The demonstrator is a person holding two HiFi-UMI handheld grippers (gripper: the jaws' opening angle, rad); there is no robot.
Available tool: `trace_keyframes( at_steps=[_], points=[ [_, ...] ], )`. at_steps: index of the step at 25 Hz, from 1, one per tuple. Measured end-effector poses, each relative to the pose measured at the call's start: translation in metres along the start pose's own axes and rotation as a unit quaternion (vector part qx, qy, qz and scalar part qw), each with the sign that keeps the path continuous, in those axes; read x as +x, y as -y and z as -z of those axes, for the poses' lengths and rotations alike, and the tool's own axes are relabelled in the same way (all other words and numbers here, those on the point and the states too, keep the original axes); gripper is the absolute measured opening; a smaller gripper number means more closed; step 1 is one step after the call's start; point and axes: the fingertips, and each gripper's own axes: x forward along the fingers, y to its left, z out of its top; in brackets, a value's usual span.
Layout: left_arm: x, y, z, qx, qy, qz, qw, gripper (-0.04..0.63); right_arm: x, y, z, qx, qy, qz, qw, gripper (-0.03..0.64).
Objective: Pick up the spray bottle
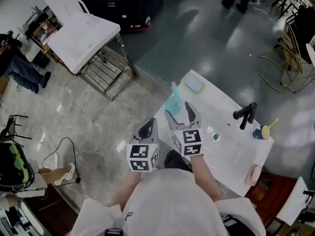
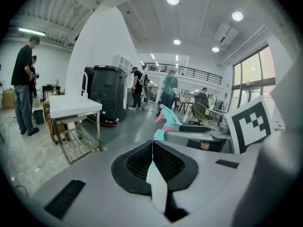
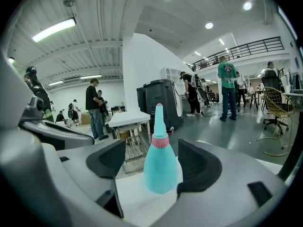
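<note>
right gripper [image 3: 152,161]: jaws standing spread, spray bottle [image 3: 161,170] sitting upright between them on worktop [image 1: 231,154] | left gripper [image 2: 152,161]: jaws pressing together

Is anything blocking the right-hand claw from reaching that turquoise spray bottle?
Nothing visible does. The right gripper has its jaws open, and the turquoise plastic spray bottle with the pink collar stands upright on the white table, framed in the gap between them and not yet gripped.
</note>
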Motion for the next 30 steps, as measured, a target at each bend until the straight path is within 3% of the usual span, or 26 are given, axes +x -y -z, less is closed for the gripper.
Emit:
trace_keyframes(
  at_steps=[30],
  points=[
    [0.025,-0.02,0.02,0.004,-0.05,-0.018,0.9986,0.026,0.063,0.01,0.024,-0.027,-0.039,-0.007,0.999,0.347]
  ],
)
